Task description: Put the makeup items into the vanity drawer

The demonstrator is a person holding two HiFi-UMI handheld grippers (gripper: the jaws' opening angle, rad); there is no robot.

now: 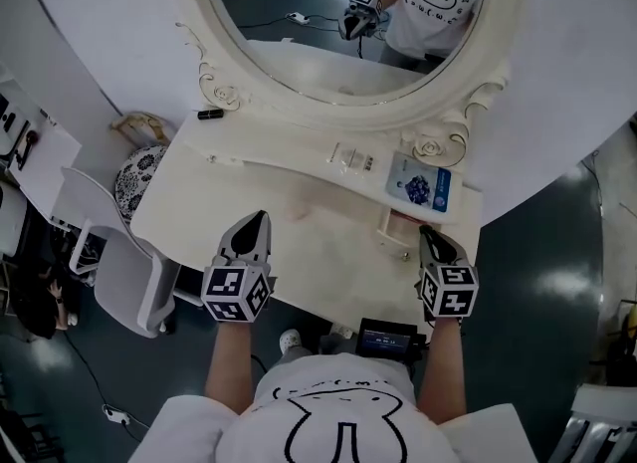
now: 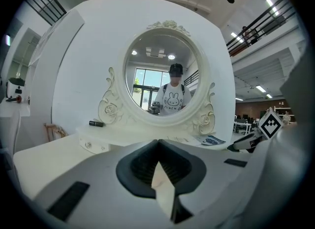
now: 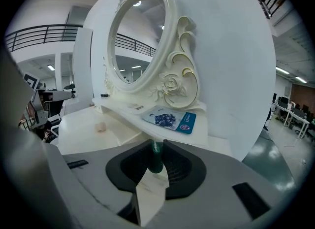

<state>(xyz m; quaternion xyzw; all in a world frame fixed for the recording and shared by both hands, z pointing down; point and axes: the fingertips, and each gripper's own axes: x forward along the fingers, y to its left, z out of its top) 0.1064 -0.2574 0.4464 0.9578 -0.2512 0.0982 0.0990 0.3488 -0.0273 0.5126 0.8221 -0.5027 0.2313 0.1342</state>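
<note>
Right gripper [image 1: 435,242]: jaws narrow, nipping green tube [image 3: 155,155] at tips, beside what looks like open drawer [image 1: 391,234].
Left gripper [image 1: 251,235]: jaws together, empty.
Step, judged: drop-off.
Next: lower tube into drawer, release cleanly.
Lipstick [image 1: 210,114], mask sachet [image 1: 420,185] on shelf, not yet stowed.

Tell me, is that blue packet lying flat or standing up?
Lying flat: the blue packet rests face up on the vanity shelf beside the mirror.
</note>
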